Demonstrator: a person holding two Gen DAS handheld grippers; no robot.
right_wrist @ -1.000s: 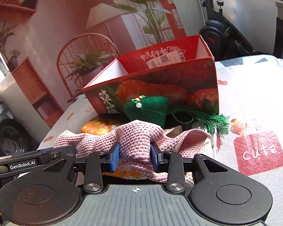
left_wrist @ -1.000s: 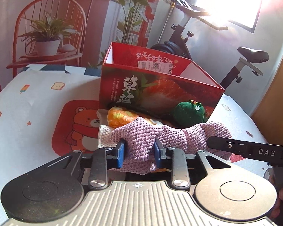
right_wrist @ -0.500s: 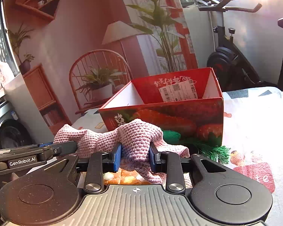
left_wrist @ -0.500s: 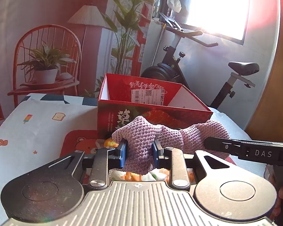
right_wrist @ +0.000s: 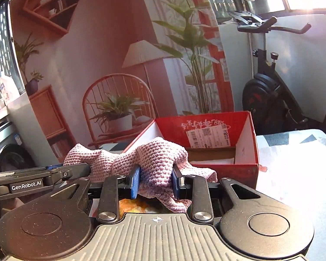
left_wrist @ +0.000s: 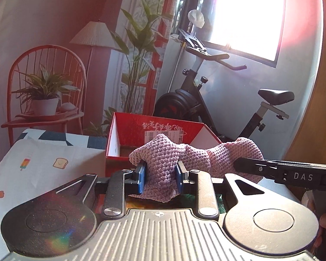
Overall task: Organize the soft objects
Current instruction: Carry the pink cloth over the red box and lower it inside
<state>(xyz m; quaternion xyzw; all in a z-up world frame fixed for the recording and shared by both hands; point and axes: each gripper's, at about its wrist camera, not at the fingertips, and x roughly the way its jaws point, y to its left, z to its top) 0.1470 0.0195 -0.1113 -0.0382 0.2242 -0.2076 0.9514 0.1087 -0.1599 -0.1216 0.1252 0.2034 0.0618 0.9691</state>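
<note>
Knitted purple cloth hung stretched between the two grippers, raised above the table and in front of the open red box. The left gripper was clamped on one bunched end of the cloth, its blue pads pressed into the knit on both sides, with a fold of fabric hanging just below the fingertips. The right gripper was likewise closed on the other end, its blue pads squeezing a thick bunch while a loose flap drooped below and to the right.

From the left wrist view, the cloth ran rightward to the right gripper's finger, which entered from the right edge. From the right wrist view, the cloth ran leftward to the left gripper's finger.

The red box stood near the far edge of the table, open at the top, with a white shipping label on its inner back wall. The cloth's middle sagged slightly just before the box's near rim. Beneath the right gripper, something orange showed on the table, mostly hidden. Patterned tablecloth covered the table.
</note>
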